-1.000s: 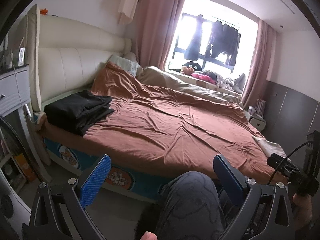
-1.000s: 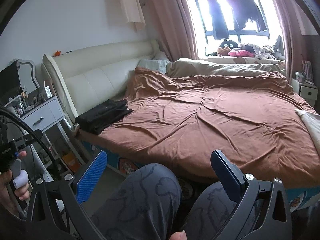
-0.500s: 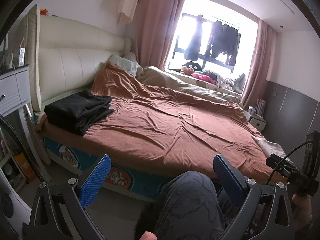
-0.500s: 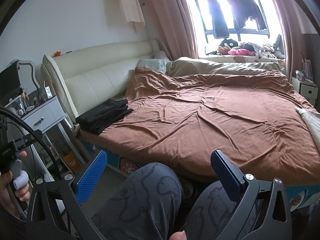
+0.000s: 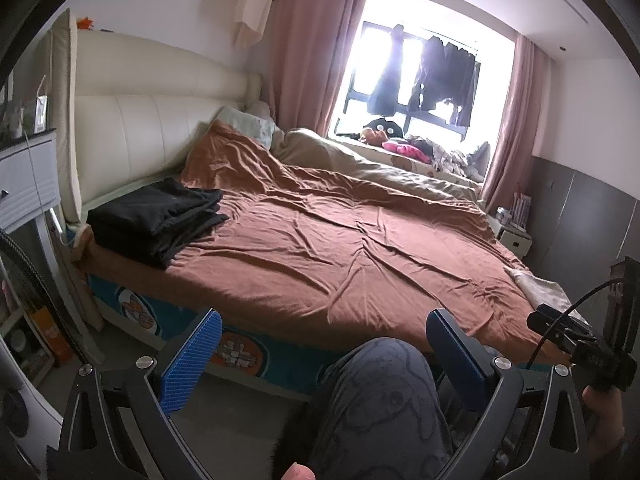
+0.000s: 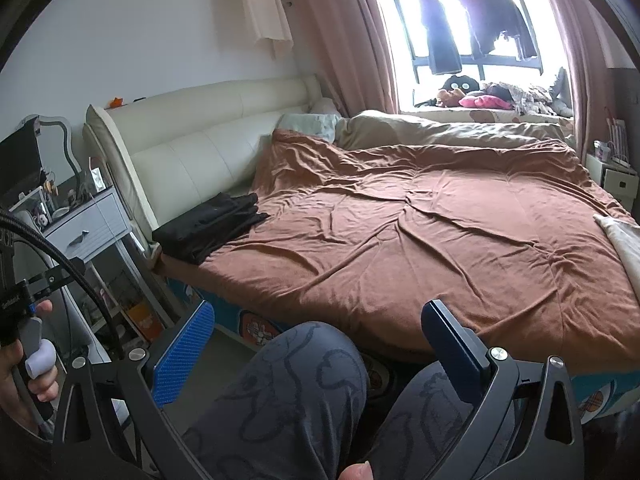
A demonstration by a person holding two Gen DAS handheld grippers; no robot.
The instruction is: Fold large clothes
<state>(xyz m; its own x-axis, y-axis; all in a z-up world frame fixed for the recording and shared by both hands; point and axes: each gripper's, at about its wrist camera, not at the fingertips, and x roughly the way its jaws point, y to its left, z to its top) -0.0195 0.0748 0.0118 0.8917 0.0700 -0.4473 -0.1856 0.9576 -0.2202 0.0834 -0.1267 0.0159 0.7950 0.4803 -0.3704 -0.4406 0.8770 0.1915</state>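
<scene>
Both tools sit low by your knees, the left gripper (image 5: 320,354) and right gripper (image 6: 316,344) spread wide, holding nothing. You've got black clothes (image 5: 156,216) folded in a stack at the near-left corner of the bed (image 5: 340,248), touching the headboard (image 5: 132,136) end. That part looks done. A pale cloth (image 6: 624,240) at the right edge may be next. Your knee (image 5: 384,400) fills the gap ahead.
</scene>
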